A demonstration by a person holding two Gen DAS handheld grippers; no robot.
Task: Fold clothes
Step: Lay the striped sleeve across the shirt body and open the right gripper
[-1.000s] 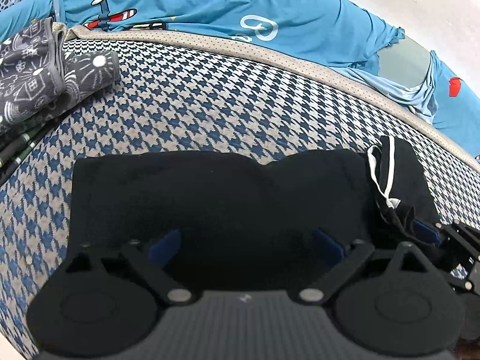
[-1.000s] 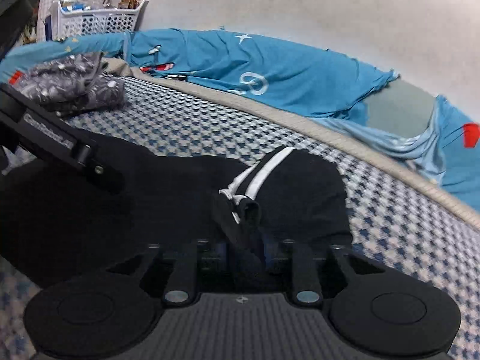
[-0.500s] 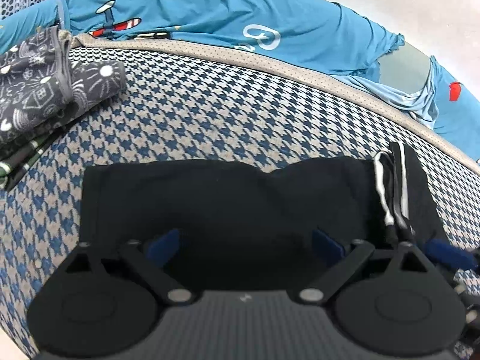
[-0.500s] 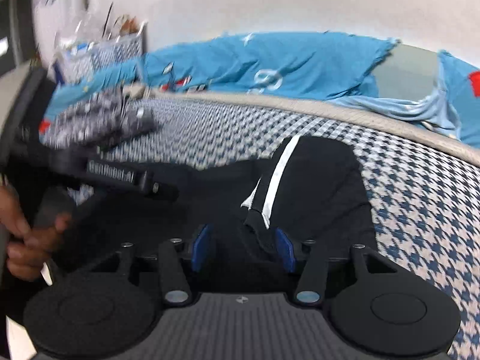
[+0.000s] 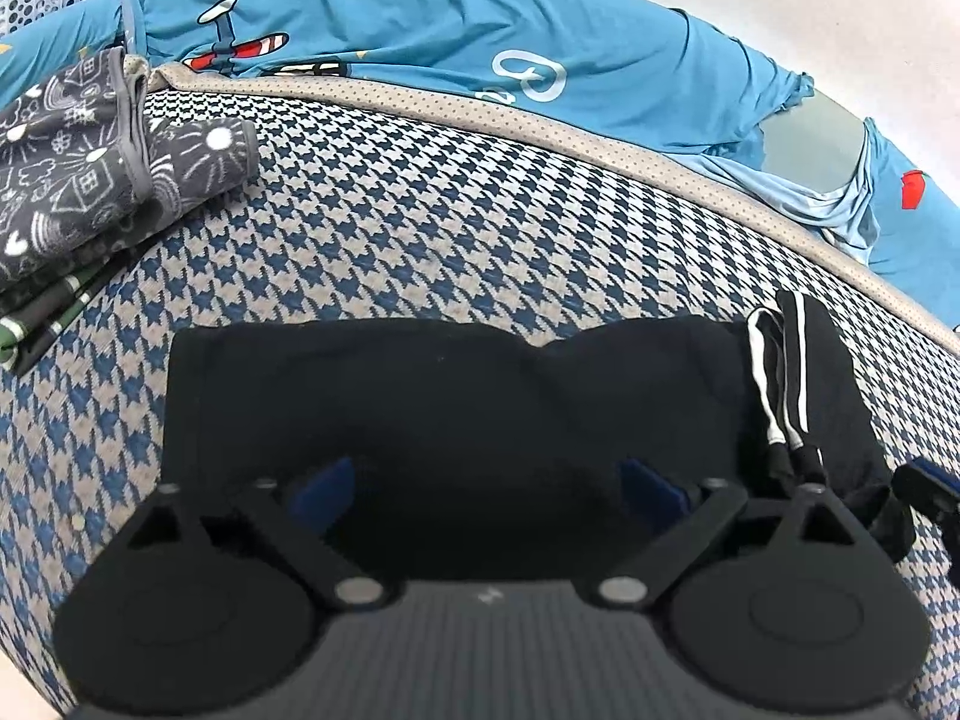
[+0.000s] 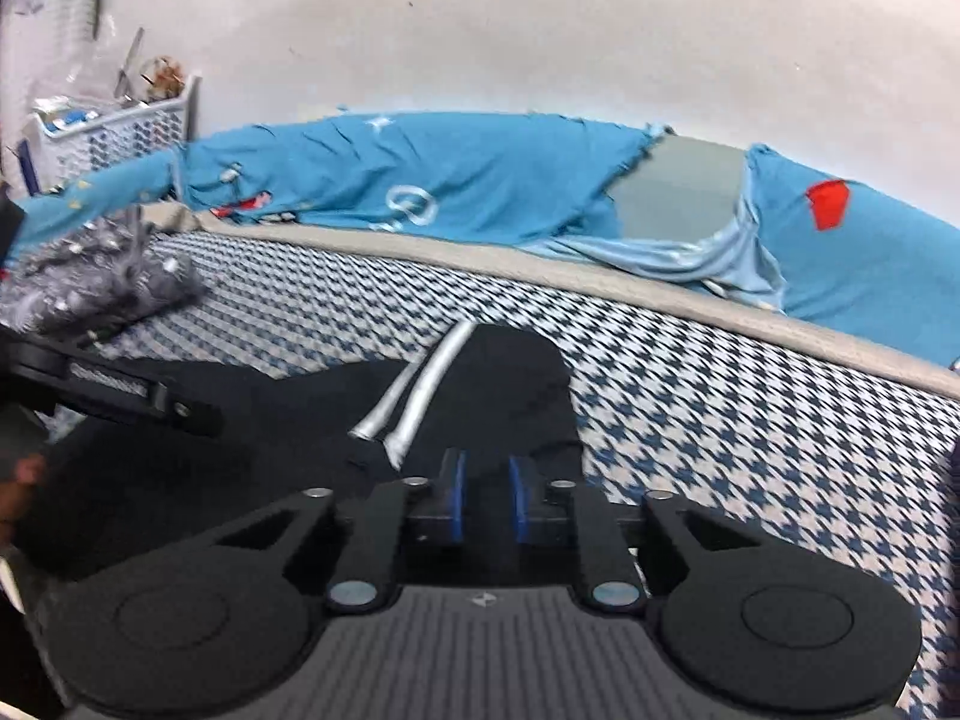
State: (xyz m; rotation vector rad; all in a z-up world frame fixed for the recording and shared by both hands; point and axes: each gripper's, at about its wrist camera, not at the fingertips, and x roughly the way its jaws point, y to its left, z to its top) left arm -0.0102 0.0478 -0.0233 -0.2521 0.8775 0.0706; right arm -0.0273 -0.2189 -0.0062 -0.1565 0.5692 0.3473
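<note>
1. At nine o'clock in the left wrist view lies a folded grey garment with white doodle print [image 5: 90, 180] on the blue-and-beige houndstooth bed cover [image 5: 420, 228]; the right wrist view shows it blurred and, unlike the other, takes in a white plastic basket [image 6: 114, 132] at ten o'clock.
2. The black garment with white side stripes [image 5: 456, 408] lies flat at the centre, its striped end folded over at three o'clock.
3. The left gripper [image 5: 486, 489] stands wide apart over the black cloth; whether its pads touch it I cannot tell.
4. The right gripper [image 6: 486, 498] is closing, with a narrow gap left; black fabric lies between its blue pads [image 6: 459, 492].
5. Count: two grippers, one black garment, one grey garment, two white stripes [image 6: 420, 384].
6. A blue printed sheet [image 6: 420, 180] runs along twelve o'clock.
</note>
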